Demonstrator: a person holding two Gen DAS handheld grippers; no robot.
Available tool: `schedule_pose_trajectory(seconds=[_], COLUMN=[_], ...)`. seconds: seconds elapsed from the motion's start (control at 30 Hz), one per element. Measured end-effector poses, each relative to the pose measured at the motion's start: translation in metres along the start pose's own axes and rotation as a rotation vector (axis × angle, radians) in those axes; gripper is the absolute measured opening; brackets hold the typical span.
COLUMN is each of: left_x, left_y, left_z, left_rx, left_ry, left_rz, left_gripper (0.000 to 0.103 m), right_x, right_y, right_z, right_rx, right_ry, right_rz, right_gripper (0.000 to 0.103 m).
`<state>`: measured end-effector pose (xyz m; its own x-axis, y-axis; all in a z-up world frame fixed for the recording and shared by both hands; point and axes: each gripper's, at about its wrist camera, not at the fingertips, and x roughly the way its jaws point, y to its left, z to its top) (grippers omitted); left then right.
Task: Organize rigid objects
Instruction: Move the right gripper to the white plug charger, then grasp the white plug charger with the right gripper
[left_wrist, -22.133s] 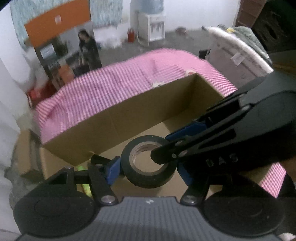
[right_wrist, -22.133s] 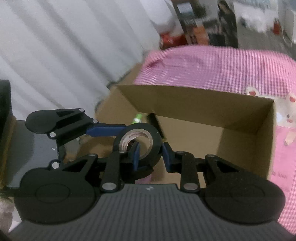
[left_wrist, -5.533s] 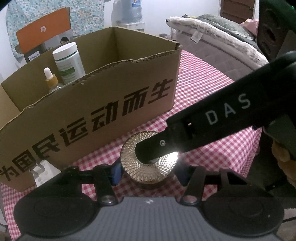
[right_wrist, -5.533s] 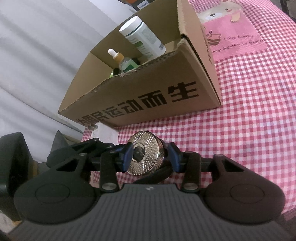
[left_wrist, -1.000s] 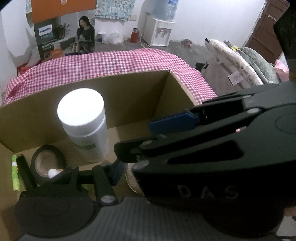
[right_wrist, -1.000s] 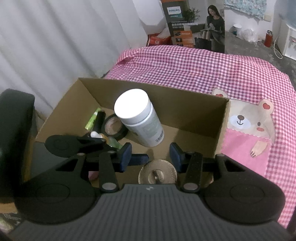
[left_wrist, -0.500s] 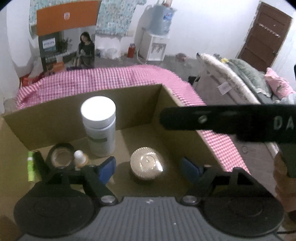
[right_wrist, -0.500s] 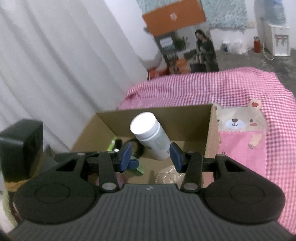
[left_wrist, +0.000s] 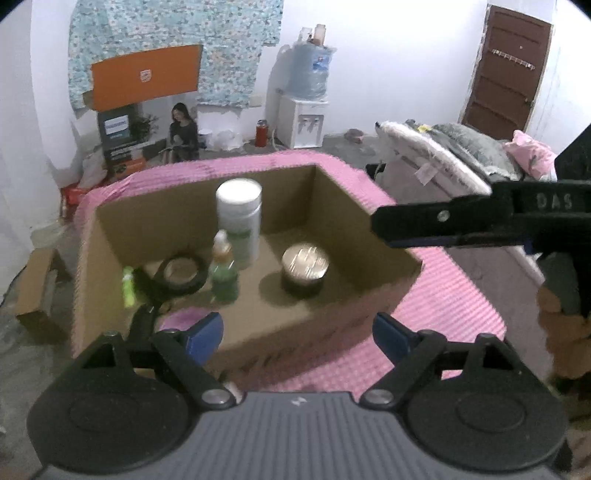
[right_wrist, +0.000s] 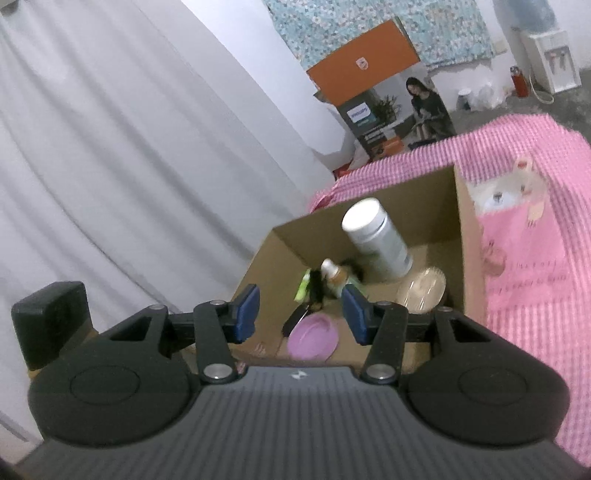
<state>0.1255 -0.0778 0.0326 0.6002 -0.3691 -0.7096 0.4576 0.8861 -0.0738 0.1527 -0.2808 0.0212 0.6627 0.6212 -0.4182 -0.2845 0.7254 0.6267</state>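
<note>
An open cardboard box (left_wrist: 380, 236) stands on the pink checked tablecloth (left_wrist: 458, 295). Inside stand a gold-lidded jar (left_wrist: 304, 271), a white-capped bottle (left_wrist: 239, 221), a small dropper bottle (left_wrist: 222, 273), a black tape roll (left_wrist: 183, 274), a green tube (left_wrist: 127, 287) and a purple lid (right_wrist: 313, 339). My left gripper (left_wrist: 297, 332) is open and empty, above and in front of the box. My right gripper (right_wrist: 301, 310) is open and empty; it shows at the right of the left wrist view (left_wrist: 443, 221), beside the box. The box (right_wrist: 469, 258) and jar (right_wrist: 423, 290) also show in the right wrist view.
White curtains (right_wrist: 129, 166) hang to the left. A printed carton (left_wrist: 144, 110) stands on the floor behind the table, with a water dispenser (left_wrist: 303, 118), a bed (left_wrist: 461, 162) and a brown door (left_wrist: 509, 70). A small cardboard box (left_wrist: 35, 288) lies on the floor at left.
Both grippers have pulled up and back from the box, empty. The gold-lidded jar stays on the box floor. The right gripper has swung off to the right of the box.
</note>
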Motion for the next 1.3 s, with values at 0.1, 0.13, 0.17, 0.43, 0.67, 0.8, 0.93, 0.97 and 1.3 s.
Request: schedule_pose_trajectory(seconds=[0.1, 0.13, 0.17, 0.43, 0.67, 0.8, 0.93, 0.97, 1.3], left_x=[-0.004, -0.004, -0.004, 0.012, 0.028, 0.039, 0.048, 0.05, 0.056], left_y=[0.008, 0.012, 0.017, 0.035, 0.033, 0.03, 0.029, 0.03, 0.028], left_z=[-0.022, -0.029, -0.037, -0.075, -0.081, -0.081, -0.079, -0.079, -0.081], left_rx=[-0.032, -0.047, -0.061, -0.137, -0.096, -0.078, -0.067, -0.067, -0.08], left_ry=[0.028, 0.039, 0.05, 0.105, 0.1, 0.098, 0.095, 0.095, 0.105], left_rz=[0.035, 0.042, 0.047, 0.102, 0.143, 0.155, 0.172, 0.178, 0.168], left_gripper=[0.089, 0.089, 0.089, 0.087, 0.082, 0.067, 0.053, 0.05, 0.032], right_x=[-0.001, 0.001, 0.004, 0.05, 0.087, 0.11, 0.13, 0.134, 0.147], right_y=[-0.001, -0.002, -0.003, -0.007, -0.003, 0.0, 0.003, 0.004, 0.002], right_z=[-0.016, -0.021, -0.026, -0.062, -0.078, -0.08, -0.083, -0.084, -0.085], right_rx=[0.025, 0.035, 0.045, 0.109, 0.125, 0.131, 0.132, 0.131, 0.141], right_ry=[0.021, 0.036, 0.053, 0.211, 0.291, 0.311, 0.336, 0.342, 0.36], right_rz=[0.006, 0.006, 0.007, 0.005, 0.0, -0.002, -0.003, -0.004, -0.021], right_gripper=[0.049, 0.049, 0.049, 0.049, 0.049, 0.049, 0.047, 0.046, 0.038])
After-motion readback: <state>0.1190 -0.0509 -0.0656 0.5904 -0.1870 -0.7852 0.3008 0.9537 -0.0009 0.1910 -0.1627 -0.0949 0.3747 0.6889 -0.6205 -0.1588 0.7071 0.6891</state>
